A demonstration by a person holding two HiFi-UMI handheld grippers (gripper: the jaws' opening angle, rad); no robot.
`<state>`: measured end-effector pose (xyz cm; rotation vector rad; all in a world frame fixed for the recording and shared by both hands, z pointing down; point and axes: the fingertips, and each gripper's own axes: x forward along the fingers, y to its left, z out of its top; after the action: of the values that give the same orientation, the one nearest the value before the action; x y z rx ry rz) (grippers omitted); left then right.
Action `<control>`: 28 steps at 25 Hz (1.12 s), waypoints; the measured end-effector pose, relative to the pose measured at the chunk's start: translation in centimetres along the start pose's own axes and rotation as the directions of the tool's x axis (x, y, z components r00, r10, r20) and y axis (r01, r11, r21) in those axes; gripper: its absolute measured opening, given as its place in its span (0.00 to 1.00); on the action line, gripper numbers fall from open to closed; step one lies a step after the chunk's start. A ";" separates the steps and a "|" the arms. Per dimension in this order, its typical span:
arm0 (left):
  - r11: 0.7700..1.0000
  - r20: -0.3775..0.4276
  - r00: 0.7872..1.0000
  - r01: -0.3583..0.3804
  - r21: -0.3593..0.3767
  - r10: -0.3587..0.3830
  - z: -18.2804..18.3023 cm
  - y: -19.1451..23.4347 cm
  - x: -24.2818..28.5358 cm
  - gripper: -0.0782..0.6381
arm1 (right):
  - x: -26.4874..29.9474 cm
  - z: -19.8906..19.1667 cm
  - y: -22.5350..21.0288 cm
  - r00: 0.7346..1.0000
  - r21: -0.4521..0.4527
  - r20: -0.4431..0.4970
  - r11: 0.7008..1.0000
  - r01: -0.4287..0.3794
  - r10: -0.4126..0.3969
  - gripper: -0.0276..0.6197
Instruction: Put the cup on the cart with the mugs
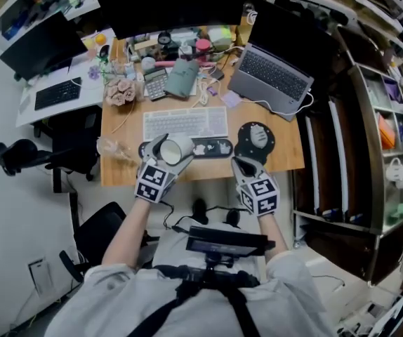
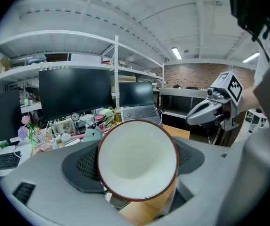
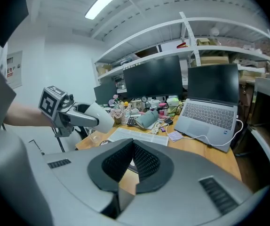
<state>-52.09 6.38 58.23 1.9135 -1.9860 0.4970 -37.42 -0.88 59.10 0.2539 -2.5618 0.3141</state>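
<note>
The left tool (image 1: 168, 156) was spread wide and clamped on the cup (image 2: 137, 159). The cup lay on its side between the pads, with its brown-rimmed mouth turned back toward the person, and it hung in the air over the near edge of the tabletop (image 1: 286, 156). The cup seemed to taper, so the pads probably pressed on a slanted wall. A jolt or a quick swing could therefore let it slide out and fall onto the keyboard (image 1: 185, 123) just beyond, at 12 o'clock.

The right tool (image 1: 247, 166) was at 3 o'clock of the cup and near it, with its jaws together on nothing. It stood in the line the cup would have to travel, so the two tools might knock together.

Farther off, at 3 o'clock and well apart from the cup, stood the cart (image 1: 370, 153) with a white mug (image 1: 397, 173) on a shelf. Reaching in there sideways, the cup could clip the frame or strike that mug, unless it was first turned upright.
</note>
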 end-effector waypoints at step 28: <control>0.851 0.047 0.876 0.453 0.266 -0.480 14.9 -31.1 9.3 0.69 | -32.4 -10.5 -17.4 0.797 0.341 0.112 0.776 0.531 -0.594 0.03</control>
<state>-21.34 -9.86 49.95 2.5301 -1.4794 0.5263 -0.95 -10.88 53.40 1.2097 -2.4788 0.4490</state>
